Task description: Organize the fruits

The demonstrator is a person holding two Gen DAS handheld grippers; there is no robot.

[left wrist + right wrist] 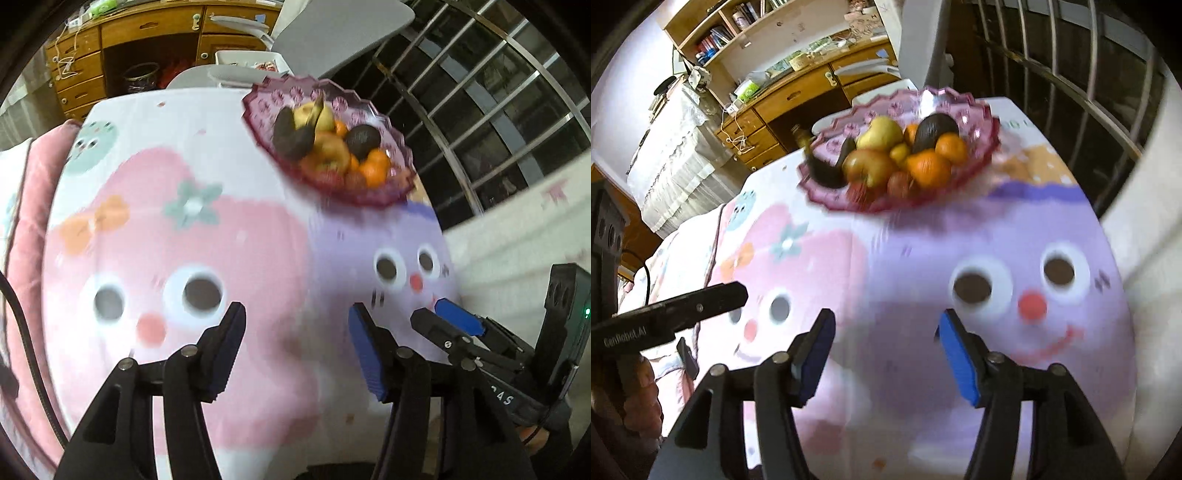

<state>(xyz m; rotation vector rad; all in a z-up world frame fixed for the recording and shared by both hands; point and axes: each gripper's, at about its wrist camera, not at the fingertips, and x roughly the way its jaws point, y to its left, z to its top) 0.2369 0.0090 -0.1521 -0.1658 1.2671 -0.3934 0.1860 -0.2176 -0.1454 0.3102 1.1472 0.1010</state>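
Observation:
A pink glass fruit bowl (397, 144) (991, 136) stands at the far side of the table, holding oranges (929, 168), apples (868, 166), a pear (881, 134), an avocado (936, 129) and dark bananas (291, 138). My left gripper (297, 325) hangs open over the cartoon tablecloth, well short of the bowl, with nothing between its blue pads. My right gripper (886, 328) is open too, empty, over the purple face on the cloth. In the left wrist view the right gripper (447, 321) shows at the lower right.
The table wears a pink and purple cartoon cloth (923, 258). A pink cushion (33, 206) lies along its left side. Behind stand a wooden desk with drawers (775, 107) and a grey chair (332, 33). Metal window bars (480, 92) run along the right.

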